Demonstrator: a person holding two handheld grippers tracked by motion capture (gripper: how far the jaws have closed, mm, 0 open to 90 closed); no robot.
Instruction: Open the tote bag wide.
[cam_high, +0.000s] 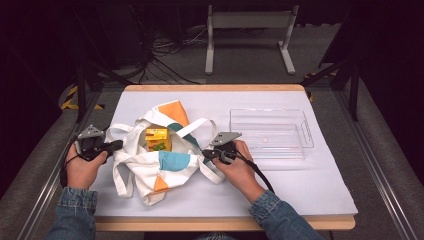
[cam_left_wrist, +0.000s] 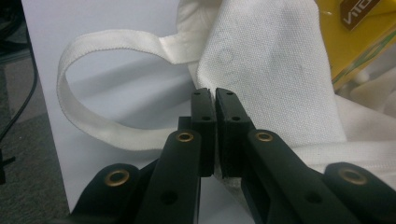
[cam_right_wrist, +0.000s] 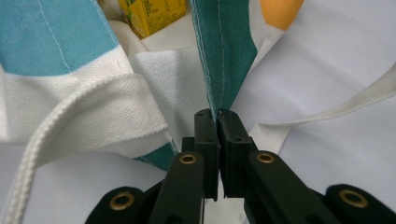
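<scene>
Where the white cloth tote bag (cam_high: 155, 165) with orange and teal patches lies crumpled left of centre on the white table top (cam_high: 300, 185): left gripper (cam_high: 116, 145) at its left edge, jaws pinched tight on white fabric beside a looped handle strap (cam_left_wrist: 84, 88). Inside the bag's open mouth, a yellow juice carton (cam_high: 157, 138). At the bag's right edge, right gripper (cam_high: 206, 154), jaws closed on a teal seam. Farther right, well apart, a clear plastic tray (cam_high: 306, 135).
</scene>
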